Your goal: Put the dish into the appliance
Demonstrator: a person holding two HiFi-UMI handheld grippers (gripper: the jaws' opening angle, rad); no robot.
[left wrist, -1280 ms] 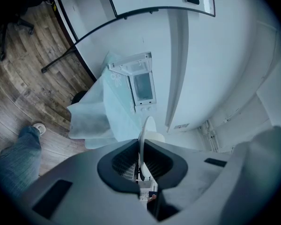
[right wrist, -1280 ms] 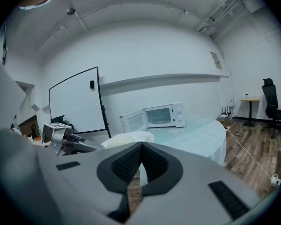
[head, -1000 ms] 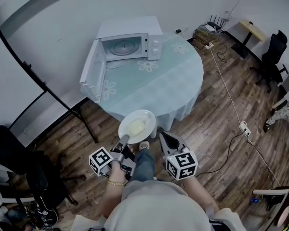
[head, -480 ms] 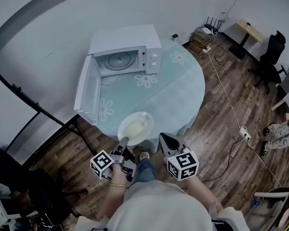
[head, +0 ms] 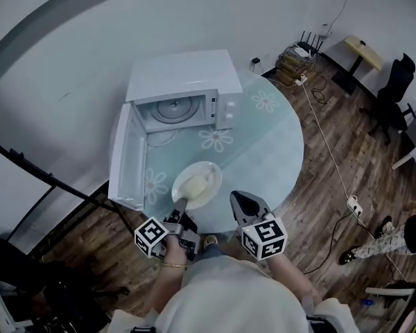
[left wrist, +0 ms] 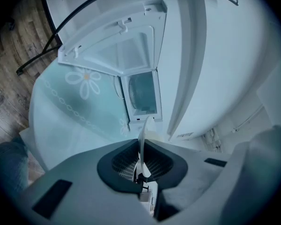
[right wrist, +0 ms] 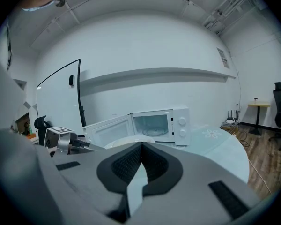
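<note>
A white plate (head: 197, 181) with pale yellow food hovers over the near edge of the round table (head: 267, 141). My left gripper (head: 181, 204) is shut on the plate's near rim. In the left gripper view the plate (left wrist: 143, 137) stands edge-on between the pads. The white microwave (head: 182, 90) sits at the table's far side, its door (head: 127, 159) swung wide to the left and the glass turntable (head: 175, 109) bare. My right gripper (head: 243, 203) hangs to the right of the plate, shut and holding nothing. The right gripper view shows the microwave (right wrist: 160, 122) ahead.
The table wears a pale blue-green cloth with flower prints. A black stand's legs (head: 52, 183) cross the wooden floor on the left. A white cable and power strip (head: 351, 203) run along the floor at the right, with a black chair (head: 395, 82) and a small desk (head: 364, 49) beyond.
The person has stepped closer to the table. The plate, still held by the left gripper, has gone from in front of the table to over its near edge. Both grippers keep their state.
</note>
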